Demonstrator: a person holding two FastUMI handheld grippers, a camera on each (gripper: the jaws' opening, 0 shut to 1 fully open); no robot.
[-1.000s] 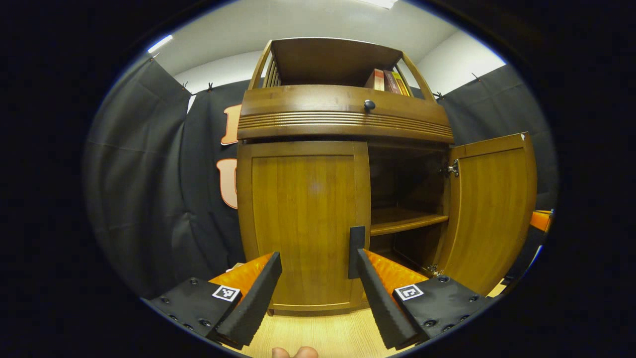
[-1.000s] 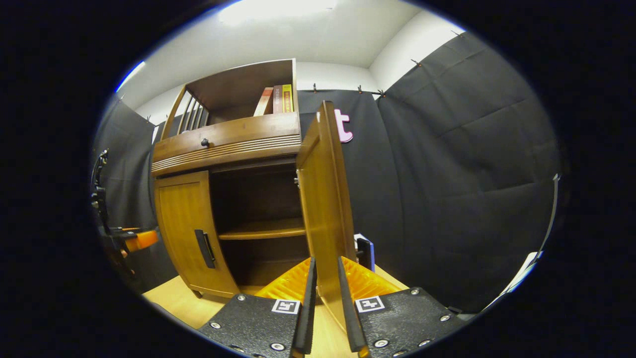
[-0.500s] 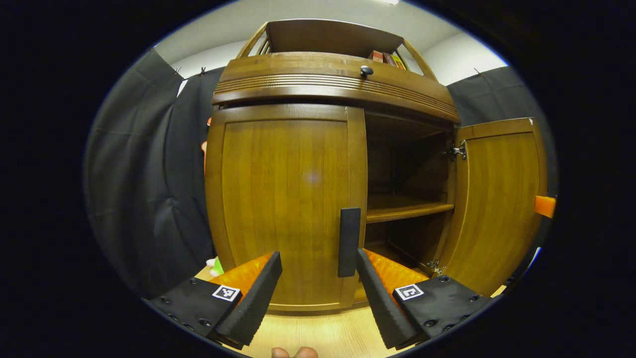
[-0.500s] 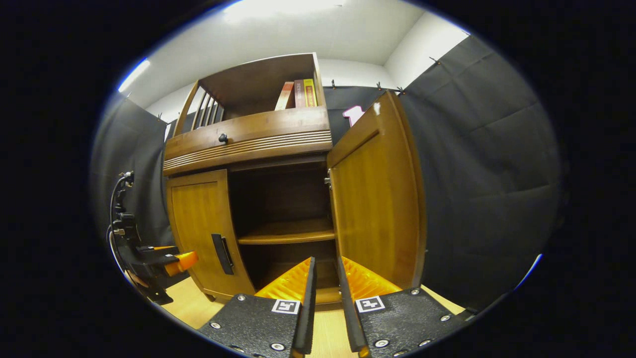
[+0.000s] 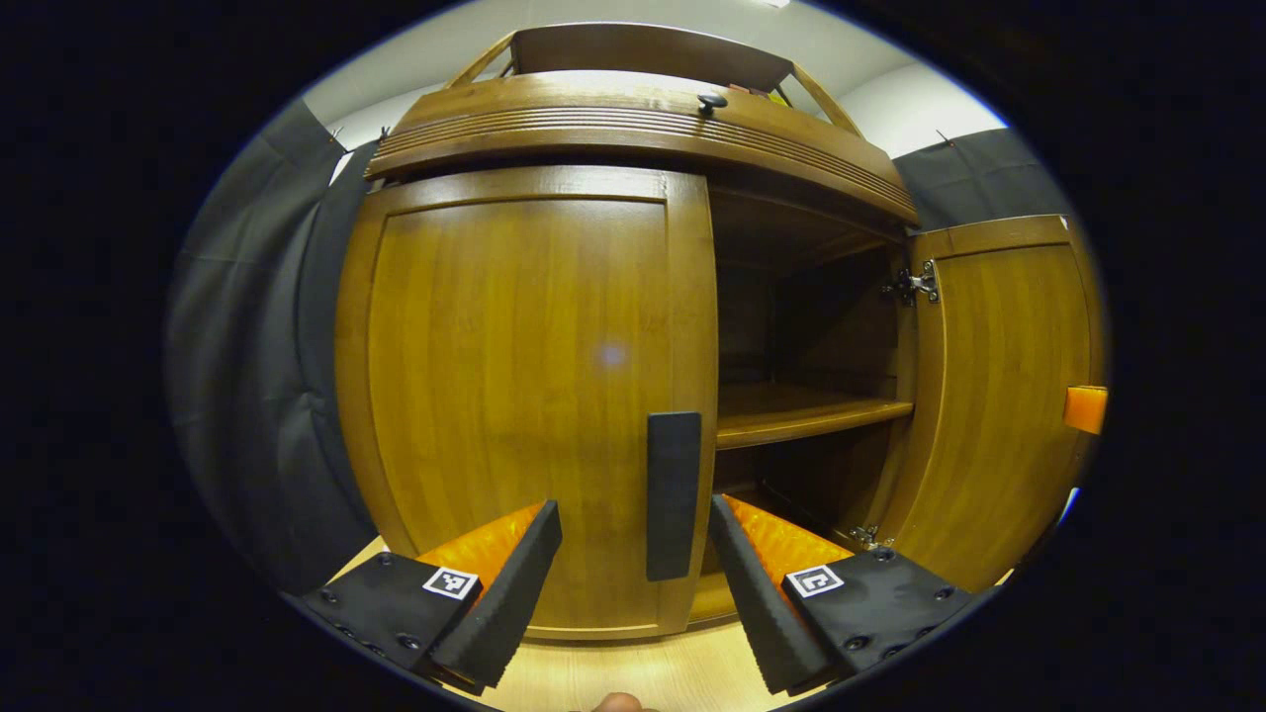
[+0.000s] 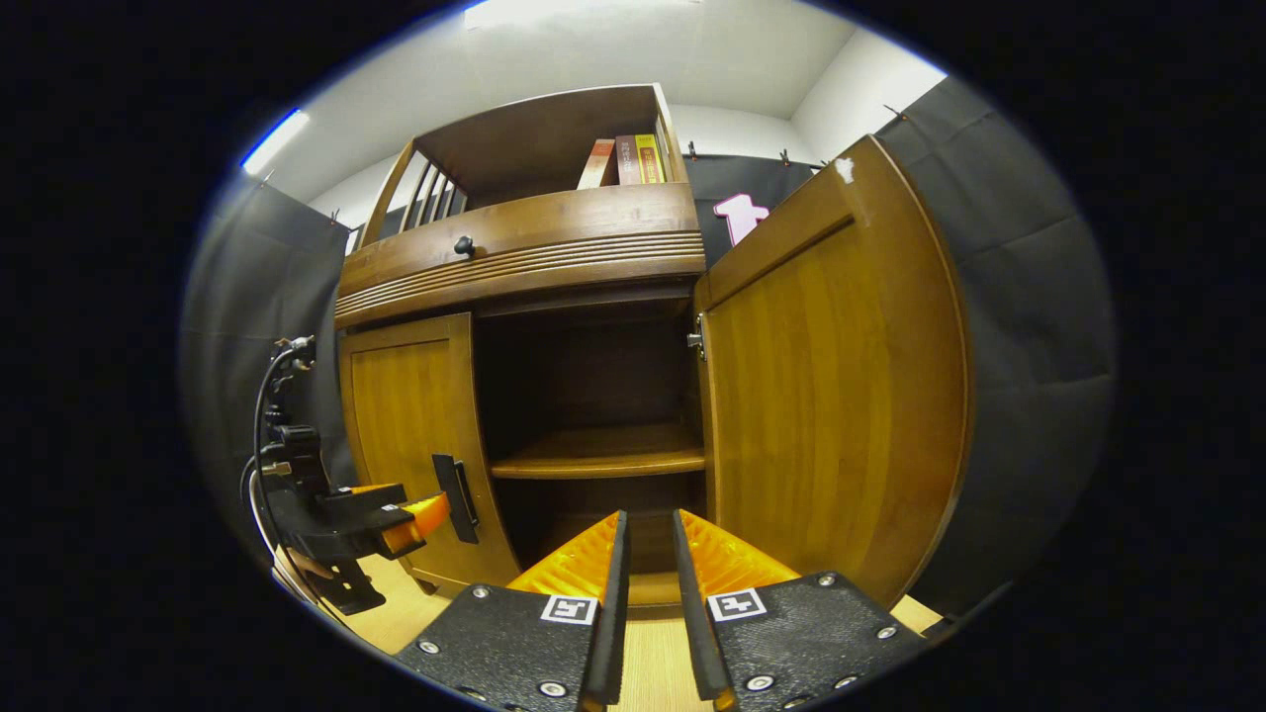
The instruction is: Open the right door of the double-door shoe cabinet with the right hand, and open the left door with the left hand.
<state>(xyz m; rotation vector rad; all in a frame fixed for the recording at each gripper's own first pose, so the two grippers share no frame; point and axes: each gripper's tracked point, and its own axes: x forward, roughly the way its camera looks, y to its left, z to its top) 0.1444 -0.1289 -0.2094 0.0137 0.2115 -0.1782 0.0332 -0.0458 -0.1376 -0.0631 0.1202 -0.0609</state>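
Left gripper (image 5: 633, 534) nearer door handle (image 5: 673, 494)

Books (image 5: 752, 91) half-hidden behind drawer (image 5: 643, 124)

shoe cabinet (image 6: 554, 247): brown wood, upright | right door (image 6: 831, 396): swung wide open, inner shelf (image 6: 598, 460) bare | left door (image 5: 524, 386): shut flush, black vertical handle (image 5: 674, 494) at inner edge

Books (image 6: 621, 160) upright on the top shelf, black drawer knob (image 6: 463, 244), light wooden floor (image 6: 653, 672)
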